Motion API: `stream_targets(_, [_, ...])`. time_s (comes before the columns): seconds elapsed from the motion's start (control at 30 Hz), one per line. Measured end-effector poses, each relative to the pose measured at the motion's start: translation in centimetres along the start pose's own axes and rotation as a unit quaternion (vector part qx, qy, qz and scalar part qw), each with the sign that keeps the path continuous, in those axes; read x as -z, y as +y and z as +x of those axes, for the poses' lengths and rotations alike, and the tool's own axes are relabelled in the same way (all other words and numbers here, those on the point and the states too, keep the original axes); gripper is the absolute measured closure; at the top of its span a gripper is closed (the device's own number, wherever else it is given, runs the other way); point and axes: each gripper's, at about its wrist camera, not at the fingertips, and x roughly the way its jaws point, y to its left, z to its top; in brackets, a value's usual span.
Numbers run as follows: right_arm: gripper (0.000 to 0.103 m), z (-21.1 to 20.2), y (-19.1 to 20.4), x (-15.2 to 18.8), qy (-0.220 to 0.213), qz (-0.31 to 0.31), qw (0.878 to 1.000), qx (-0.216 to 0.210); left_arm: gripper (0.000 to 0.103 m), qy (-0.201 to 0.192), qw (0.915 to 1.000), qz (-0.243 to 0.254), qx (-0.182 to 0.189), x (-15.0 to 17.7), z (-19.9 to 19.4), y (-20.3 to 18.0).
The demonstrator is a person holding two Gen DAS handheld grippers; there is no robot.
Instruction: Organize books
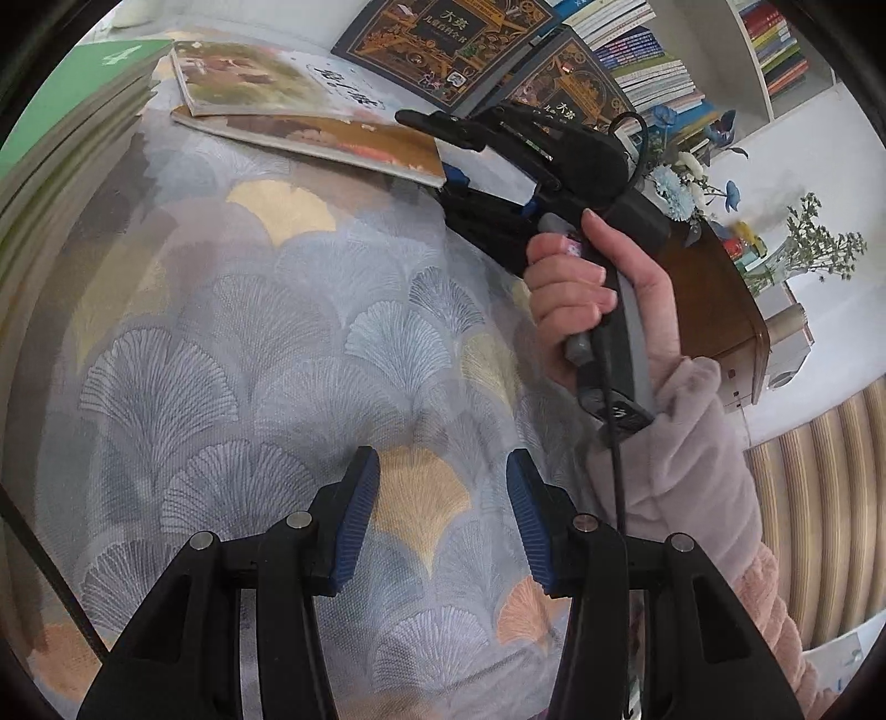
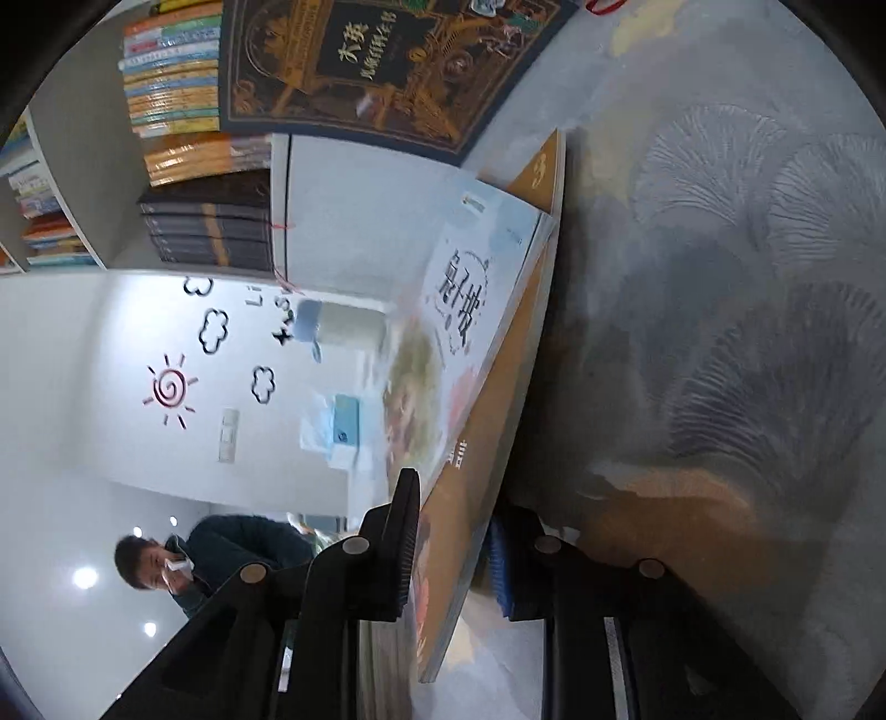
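The right gripper (image 1: pixel 443 171), black plastic with blue ribbed pads, clamps the near corner of two thin glossy picture books (image 1: pixel 310 130) lying stacked on the tablecloth (image 1: pixel 221 343), a woven fabric printed with fan-shaped ginkgo leaves; the lower pad is partly hidden under the covers. The right hand (image 1: pixel 587 288), in a fleecy sleeve, squeezes its handle. The left gripper (image 1: pixel 443 520) hovers over the cloth, jaws parted and empty. A green-covered book pile (image 1: pixel 66 144) at far left is cut off; ornate dark hardbacks (image 1: pixel 443 39) lie beyond.
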Motion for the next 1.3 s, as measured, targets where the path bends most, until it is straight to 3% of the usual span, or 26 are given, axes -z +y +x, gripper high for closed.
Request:
stream_targets(0.07, [0.092,0.4,1.2,0.5,-0.001,-0.039,0.998,0.051,0.057,0.002,1.0000,0.000,-0.001,0.0,-0.1,0.1])
stream_targets(0.1, [0.092,0.4,1.9,1.0,-0.003,-0.058,0.996,0.069,0.057,0.005,1.0000,0.003,-0.006,0.0,-0.1,-0.1])
stream_targets(0.2, [0.092,-0.4,3.7,2.9,-0.010,-0.088,0.994,0.065,0.057,0.019,0.9985,0.034,-0.038,0.2,-0.2,-1.2])
stream_targets(0.3, [0.092,-2.3,6.1,4.8,-0.029,-0.141,0.985,0.091,0.057,0.031,0.9939,0.073,-0.076,0.9,-0.2,-2.7])
stream_targets(0.47, [0.092,-7.5,7.9,7.8,-0.028,-0.148,0.987,0.060,0.057,0.040,0.9928,0.088,-0.070,1.9,-0.8,-4.1])
stream_targets(0.73, [0.092,-17.7,4.0,17.3,0.025,-0.155,0.985,0.076,0.056,0.047,0.9841,0.151,-0.081,3.9,-4.3,-6.1])
stream_targets(0.83, [0.092,-19.8,2.1,20.9,0.076,-0.156,0.976,0.134,0.055,0.057,0.9846,0.139,-0.090,3.8,-3.3,-5.1])
stream_targets(0.9, [0.089,-20.9,0.9,22.5,0.087,-0.152,0.966,0.188,0.055,0.084,0.9860,0.119,-0.081,3.3,-1.3,-4.1])
stream_targets(0.97, [0.086,-21.8,0.0,22.9,0.078,-0.153,0.963,0.210,0.055,0.079,0.9897,0.108,-0.051,2.6,-0.4,-3.9])
stream_targets(1.03, [0.085,-22.0,-0.6,22.5,0.070,-0.153,0.960,0.222,0.055,0.107,0.9896,0.093,-0.021,1.6,0.7,-4.2])
stream_targets(1.1, [0.085,-21.6,-1.0,21.8,0.073,-0.158,0.962,0.212,0.056,0.133,0.9877,0.076,0.030,0.9,2.4,-4.0])
stream_targets(1.13, [0.086,-21.4,-1.2,21.5,0.074,-0.160,0.962,0.208,0.056,0.122,0.9900,0.059,0.040,0.3,2.9,-3.7])
stream_targets(1.23, [0.086,-20.3,-1.7,20.0,0.071,-0.164,0.965,0.193,0.065,0.119,0.9920,0.027,0.034,-0.9,3.6,-3.3])
stream_targets(1.3, [0.086,-19.8,-1.6,19.2,0.070,-0.167,0.965,0.187,0.077,0.106,0.9938,0.032,0.016,-0.9,3.7,-3.2])
